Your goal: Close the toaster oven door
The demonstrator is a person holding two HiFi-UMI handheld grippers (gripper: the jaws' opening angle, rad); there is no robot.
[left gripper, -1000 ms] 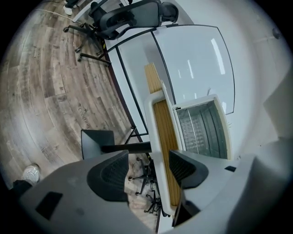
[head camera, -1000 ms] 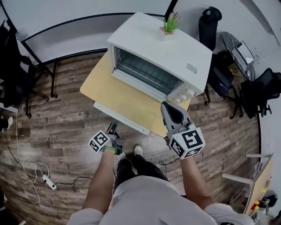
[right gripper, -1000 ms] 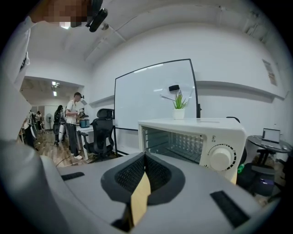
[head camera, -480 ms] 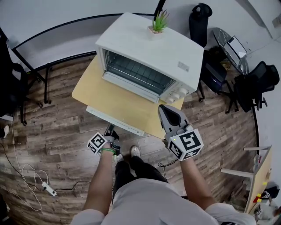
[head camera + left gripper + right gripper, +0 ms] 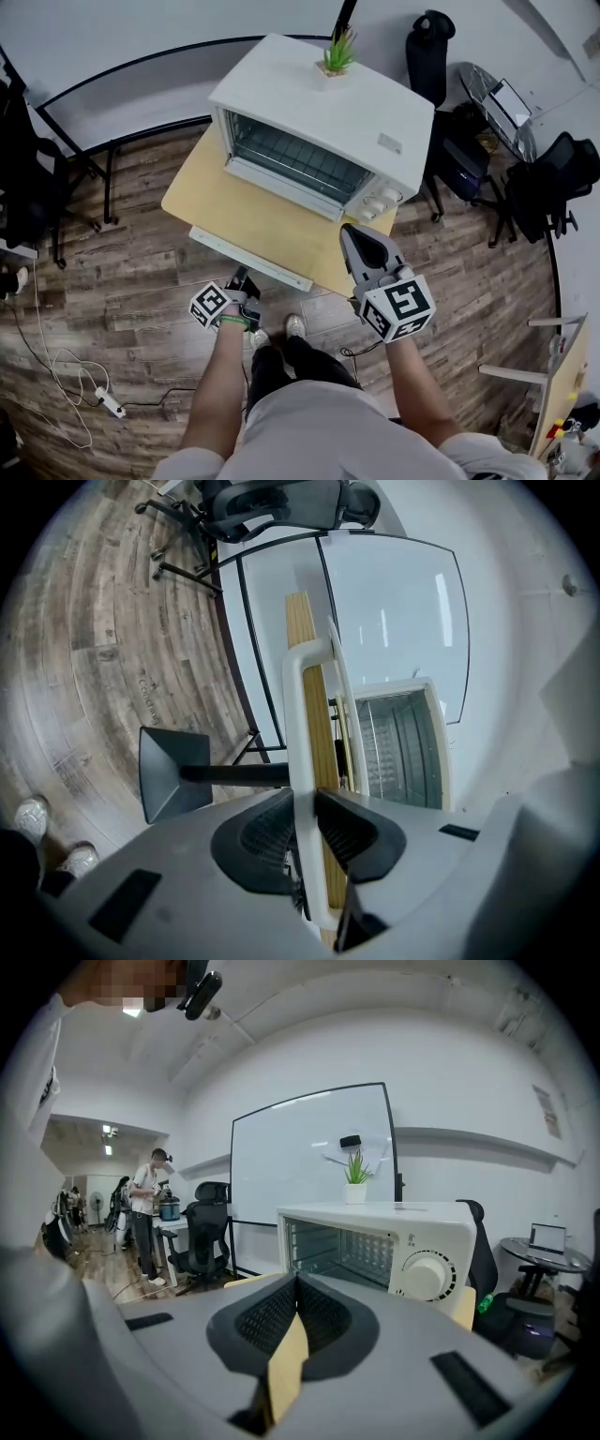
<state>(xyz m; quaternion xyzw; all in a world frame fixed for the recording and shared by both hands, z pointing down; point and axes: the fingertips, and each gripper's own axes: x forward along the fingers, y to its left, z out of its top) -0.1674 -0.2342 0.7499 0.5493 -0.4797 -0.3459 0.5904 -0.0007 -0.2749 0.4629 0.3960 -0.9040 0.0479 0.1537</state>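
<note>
Item under inspection: the toaster oven door [image 5: 272, 220]. It is open, dropped flat toward me from the front of the white toaster oven [image 5: 328, 94], which stands at the far side of the bench [image 5: 183, 195]. The cavity and its rack are exposed.

The white door handle [image 5: 272, 267] forms the door's near edge and projects past the bench's near edge. Its long axis runs crosswise to me, slanting from far-left to near-right in the head view. The hinge line lies parallel to it, on the far side against the oven body.

The left tongs [image 5: 242, 279] are at the handle, roughly at mid-length. The left gripper view confirms the tongs [image 5: 302, 803] are pinching the handle bar [image 5: 305, 724], one jaw on each face.

The right tongs [image 5: 361, 236] hover over the bench's near-right corner, below the knobs [image 5: 380, 199] and apart from the door. In the right gripper view their jaws [image 5: 298, 1283] are pressed together on nothing.

Assessment: the left hand is the working hand. The oven mouth lies beyond and above the grip, so closing calls for lifting the handle and swinging it away from me about the hinge. The risk is the bar slipping in the pinch.
</note>
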